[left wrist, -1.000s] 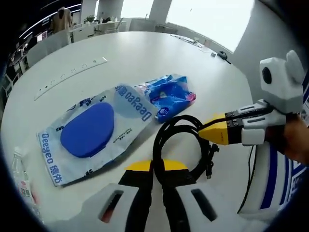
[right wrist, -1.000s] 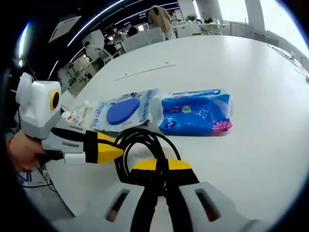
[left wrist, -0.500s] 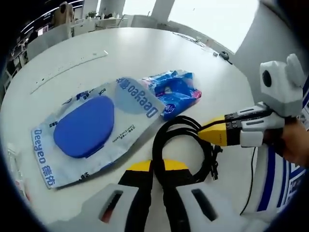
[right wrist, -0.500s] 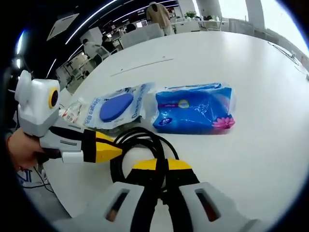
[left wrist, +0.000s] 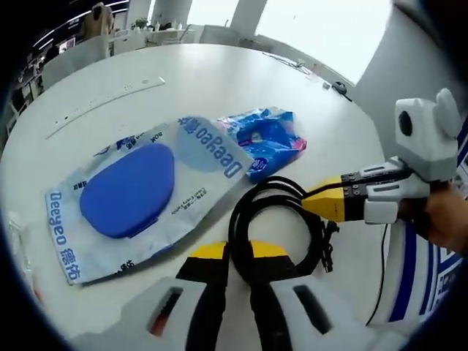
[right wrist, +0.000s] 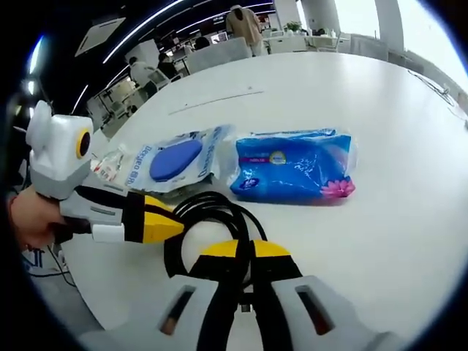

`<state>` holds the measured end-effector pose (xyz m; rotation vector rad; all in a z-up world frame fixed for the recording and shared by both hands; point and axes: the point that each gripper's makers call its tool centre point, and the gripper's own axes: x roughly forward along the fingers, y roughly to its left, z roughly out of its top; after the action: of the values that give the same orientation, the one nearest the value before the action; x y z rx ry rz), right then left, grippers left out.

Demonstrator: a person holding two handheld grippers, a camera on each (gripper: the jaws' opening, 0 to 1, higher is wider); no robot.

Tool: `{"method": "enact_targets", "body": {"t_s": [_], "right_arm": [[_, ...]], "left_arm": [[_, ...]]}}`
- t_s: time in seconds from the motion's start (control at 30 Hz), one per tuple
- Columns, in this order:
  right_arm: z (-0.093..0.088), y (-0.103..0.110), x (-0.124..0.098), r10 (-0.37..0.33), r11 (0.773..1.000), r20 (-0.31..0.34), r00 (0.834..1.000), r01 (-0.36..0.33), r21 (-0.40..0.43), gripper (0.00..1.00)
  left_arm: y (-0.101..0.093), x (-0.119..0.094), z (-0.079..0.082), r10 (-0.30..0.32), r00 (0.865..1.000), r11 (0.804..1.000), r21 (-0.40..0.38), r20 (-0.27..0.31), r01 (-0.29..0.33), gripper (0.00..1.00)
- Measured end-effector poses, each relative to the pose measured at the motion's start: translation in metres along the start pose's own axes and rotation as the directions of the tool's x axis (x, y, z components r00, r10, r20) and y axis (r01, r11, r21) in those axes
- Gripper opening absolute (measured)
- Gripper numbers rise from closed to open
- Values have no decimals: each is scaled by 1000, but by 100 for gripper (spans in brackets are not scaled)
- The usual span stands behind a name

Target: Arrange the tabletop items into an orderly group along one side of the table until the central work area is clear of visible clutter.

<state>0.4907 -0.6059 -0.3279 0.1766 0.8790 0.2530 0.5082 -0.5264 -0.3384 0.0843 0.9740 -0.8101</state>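
A coiled black cable [left wrist: 281, 227] lies on the white table, and both grippers hold it. My left gripper [left wrist: 239, 252] is shut on the near side of the coil; in the right gripper view it comes in from the left [right wrist: 172, 229], yellow-tipped. My right gripper [right wrist: 244, 252] is shut on the other side of the black cable [right wrist: 201, 212]; in the left gripper view its yellow tip [left wrist: 311, 202] meets the coil from the right. Beyond lie a wet-wipes pack with a blue lid [left wrist: 135, 194] [right wrist: 175, 162] and a blue tissue pack [left wrist: 267, 139] [right wrist: 292, 167].
A small clear bottle [right wrist: 110, 170] lies by the wipes pack near the table edge. A thin grey strip [left wrist: 102, 106] crosses the far tabletop. Small dark items [left wrist: 335, 86] sit at the far edge. Chairs and people stand beyond the table.
The wipes pack and tissue pack now sit slightly lower and nearer in both views, from small camera shifts. Both grippers stay shut on the cable.
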Motion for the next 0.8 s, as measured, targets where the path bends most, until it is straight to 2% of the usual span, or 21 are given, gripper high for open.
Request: {"method": "enact_targets", "body": {"t_s": [0.37, 0.6, 0.8], "right_arm": [[-1, -5, -2, -17, 1000, -1, 1000, 17, -17, 9], [-1, -4, -4, -18, 1000, 4, 1000, 18, -21, 14], [1, -1, -5, -10, 1000, 7, 1000, 10, -26, 18]], "left_arm": [[0, -2, 0, 1, 1000, 1000, 11, 18, -1, 13], [-1, -6, -2, -10, 1000, 1000, 22, 23, 10, 23], [0, -11, -1, -11, 1000, 999, 31, 29, 10, 27]]}}
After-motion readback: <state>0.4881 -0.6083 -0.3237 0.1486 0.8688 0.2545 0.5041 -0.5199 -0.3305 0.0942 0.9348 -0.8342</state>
